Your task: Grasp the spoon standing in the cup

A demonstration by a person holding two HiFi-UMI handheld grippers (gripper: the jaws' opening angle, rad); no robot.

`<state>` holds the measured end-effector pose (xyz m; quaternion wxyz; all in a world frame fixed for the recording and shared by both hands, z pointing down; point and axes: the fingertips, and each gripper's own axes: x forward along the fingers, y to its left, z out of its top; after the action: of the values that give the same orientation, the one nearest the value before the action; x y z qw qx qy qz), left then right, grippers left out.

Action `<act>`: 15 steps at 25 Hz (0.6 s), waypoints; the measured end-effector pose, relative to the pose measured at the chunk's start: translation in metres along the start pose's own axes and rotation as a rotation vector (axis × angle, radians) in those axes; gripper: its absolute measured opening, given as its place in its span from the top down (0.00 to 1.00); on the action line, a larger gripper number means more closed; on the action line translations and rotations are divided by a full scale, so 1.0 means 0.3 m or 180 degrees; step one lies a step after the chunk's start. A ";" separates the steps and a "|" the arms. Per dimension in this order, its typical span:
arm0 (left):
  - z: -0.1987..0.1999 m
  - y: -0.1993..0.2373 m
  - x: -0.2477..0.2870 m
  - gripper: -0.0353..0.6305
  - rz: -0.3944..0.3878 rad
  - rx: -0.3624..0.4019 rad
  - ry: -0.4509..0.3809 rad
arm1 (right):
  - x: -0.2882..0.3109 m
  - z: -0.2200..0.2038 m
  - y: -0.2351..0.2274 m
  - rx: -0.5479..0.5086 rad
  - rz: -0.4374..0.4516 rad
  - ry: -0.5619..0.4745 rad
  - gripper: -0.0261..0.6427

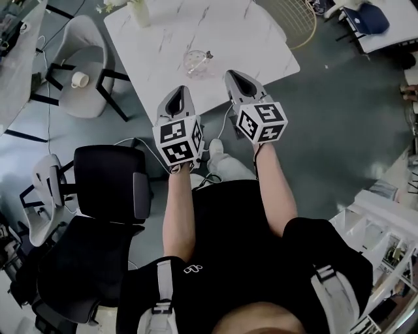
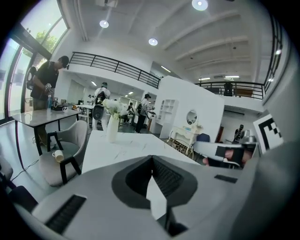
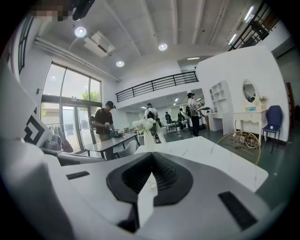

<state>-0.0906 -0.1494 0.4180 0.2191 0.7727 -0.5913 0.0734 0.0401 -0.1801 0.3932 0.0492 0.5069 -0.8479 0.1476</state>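
While both grippers hang short of the table [image 1: 261, 39] edge, nothing is grasped yet.

Head view: cup [image 1: 194, 64] is clear glass, upright on the white tabletop near its front edge, ahead of and between the two grippers. Spoon [image 1: 204, 58] stands in it, bowl down. Its long axis is mostly vertical but tilted, w/ the handle end leaning up-right, toward the right gripper's side. Left gripper [image 1: 179, 90] tip sits just below-left of the cup. Right gripper [image 1: 234, 74] tip is to the cup's right and looks nearer the handle end, so my guess is right goes in. Vase [image 1: 139, 13] is at the far table edge, well apart.

Left gripper view: left gripper [image 2: 151, 158] jaws are together at the tip w/ nothing between them. Cup and spoon can't be made out here, prob. hidden behind the gripper body. Tabletop and vase [image 2: 112, 126] lie ahead.

Right gripper view: right gripper [image 3: 151, 155] jaws are pressed together, empty. Spoon can't be picked out here either. Vase [image 3: 149, 136] is ahead. Jaws need to part before closing across the handle, approaching from its right side.
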 end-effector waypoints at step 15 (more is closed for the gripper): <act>-0.108 0.069 0.224 0.92 0.0459 -0.0208 0.0297 | 0.285 -0.099 -0.137 -0.0109 0.0333 0.0228 0.91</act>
<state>-0.0859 -0.1991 0.4771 0.2656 0.7163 -0.6366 0.1056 0.0329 -0.2618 0.4496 0.0804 0.4554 -0.8733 0.1535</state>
